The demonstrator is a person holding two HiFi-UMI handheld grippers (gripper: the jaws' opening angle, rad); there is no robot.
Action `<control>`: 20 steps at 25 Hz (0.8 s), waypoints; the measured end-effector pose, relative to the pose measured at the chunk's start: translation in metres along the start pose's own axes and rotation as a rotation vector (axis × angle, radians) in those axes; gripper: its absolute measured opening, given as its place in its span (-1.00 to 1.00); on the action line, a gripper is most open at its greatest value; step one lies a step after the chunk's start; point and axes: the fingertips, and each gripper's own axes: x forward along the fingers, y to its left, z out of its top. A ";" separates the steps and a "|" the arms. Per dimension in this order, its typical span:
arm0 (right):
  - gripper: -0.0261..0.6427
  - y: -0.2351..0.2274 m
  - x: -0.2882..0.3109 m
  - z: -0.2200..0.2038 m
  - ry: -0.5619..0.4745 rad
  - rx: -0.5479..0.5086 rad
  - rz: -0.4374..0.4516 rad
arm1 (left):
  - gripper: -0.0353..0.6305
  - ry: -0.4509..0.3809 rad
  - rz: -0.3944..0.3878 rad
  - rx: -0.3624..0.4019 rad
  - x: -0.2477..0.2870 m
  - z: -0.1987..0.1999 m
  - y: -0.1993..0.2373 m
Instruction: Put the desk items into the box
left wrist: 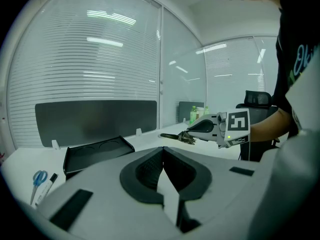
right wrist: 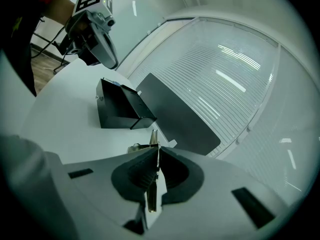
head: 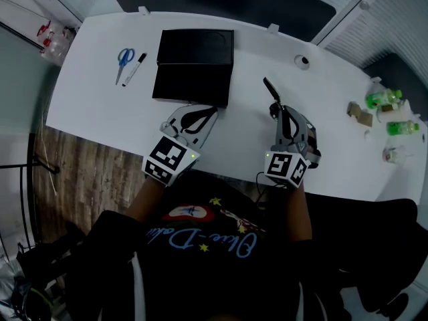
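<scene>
Clearly our right gripper is pinched tight on a slim dark item, which juts past its tips, right of the open black box; our left gripper is closed on nothing, near the box's front edge. We see a white table, with blue scissors and a marker left of the box, and slatted blinds around the room. The item looks thin and black, with a flat metal strip caught between the pads

The white worktop carries an open black box near its far edge; blue-handled scissors and a marker lie side by side left of it; green bottles sit at the right end.
</scene>
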 end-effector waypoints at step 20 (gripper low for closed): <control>-0.87 -0.020 -0.004 0.014 -0.047 0.016 -0.024 | -0.87 -0.001 0.009 0.010 0.001 0.010 0.003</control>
